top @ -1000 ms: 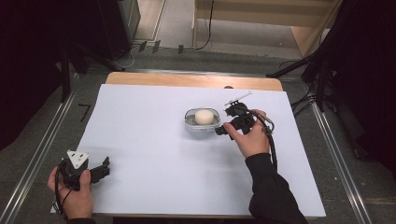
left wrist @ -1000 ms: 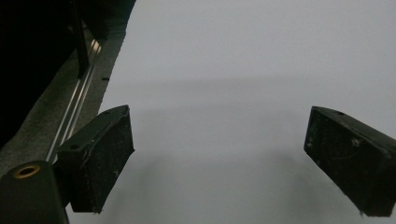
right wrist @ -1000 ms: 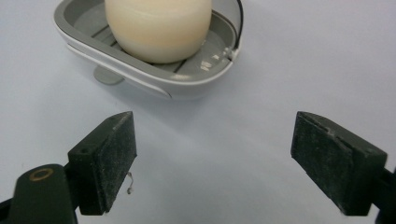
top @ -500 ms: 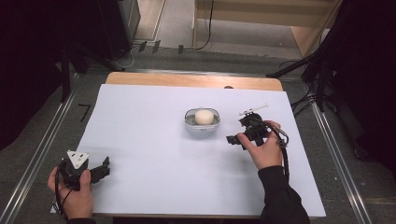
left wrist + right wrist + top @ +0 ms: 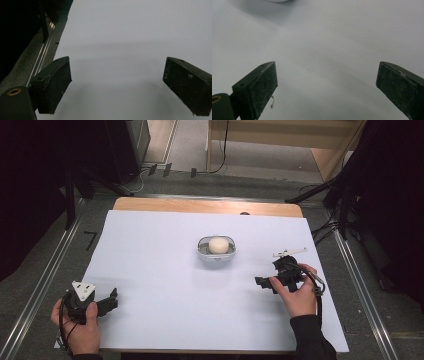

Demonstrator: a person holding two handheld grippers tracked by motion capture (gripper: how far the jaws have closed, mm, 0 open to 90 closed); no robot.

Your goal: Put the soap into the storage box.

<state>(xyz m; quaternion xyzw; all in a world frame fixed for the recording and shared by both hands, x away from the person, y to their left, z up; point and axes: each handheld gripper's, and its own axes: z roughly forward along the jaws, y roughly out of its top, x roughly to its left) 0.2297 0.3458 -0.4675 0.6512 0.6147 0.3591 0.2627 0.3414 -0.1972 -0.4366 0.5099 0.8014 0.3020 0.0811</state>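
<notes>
High view: small clear glass bowl (image 5: 216,251) with rounded corners sits near the middle of the white-sheeted worktop (image 5: 165,285), a bit toward the far edge. Inside it, one pale cream ball, dough-like (image 5: 218,245), resting on the bowl floor and rising above the rim. Nothing else in the bowl.

Right claw (image 5: 265,282), black, sits in a hand near the right edge of the worktop, pointing left across the sheet, well apart from the bowl on its near-right side. Jaws have just been opening, nothing between them. A small white bracket sticks out from its far side.

Left claw (image 5: 111,300), black with a grey three-cornered plate on top, sits in a hand at the near left corner of the worktop, far from the bowl.

Left gripper view: left claw (image 5: 116,87) released, jaws wide apart, bare white sheet between them; the worktop's left edge and a metal rail run up the left side.

Right gripper view: right claw (image 5: 327,90) released, jaws spread wide over bare sheet. A sliver of the bowl (image 5: 277,1) shows at the top edge, well beyond the jaw tips.
</notes>
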